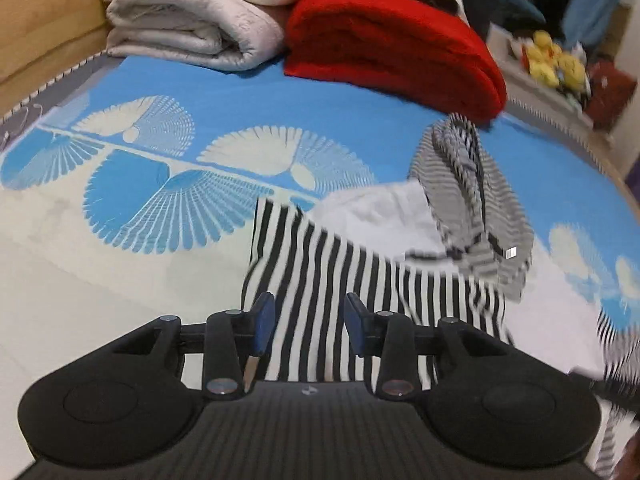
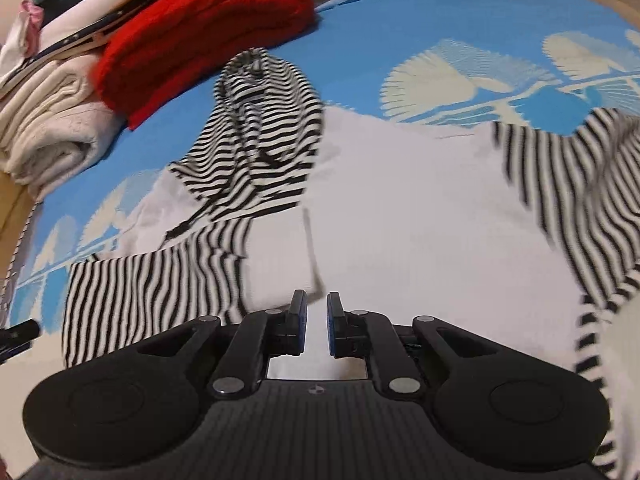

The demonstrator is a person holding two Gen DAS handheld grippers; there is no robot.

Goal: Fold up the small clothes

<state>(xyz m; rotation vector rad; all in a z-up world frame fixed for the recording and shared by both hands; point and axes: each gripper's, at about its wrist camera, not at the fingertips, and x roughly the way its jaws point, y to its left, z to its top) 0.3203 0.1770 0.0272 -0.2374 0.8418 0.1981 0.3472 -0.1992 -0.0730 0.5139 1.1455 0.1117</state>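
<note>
The small hooded top (image 2: 400, 208) lies spread on the bed (image 1: 240, 92), white body flat in the middle, its black-and-white striped hood (image 2: 260, 128) flopped toward the red blanket (image 2: 208, 20) and one striped sleeve (image 1: 320, 280) drawn across, probably a first fold. The left tongs (image 1: 308, 328) hang over that sleeve, jaws partly open and gripping nothing, while the right tongs (image 2: 316, 320) hover over the white panel, jaws narrowly apart with only a slim gap, empty
</note>
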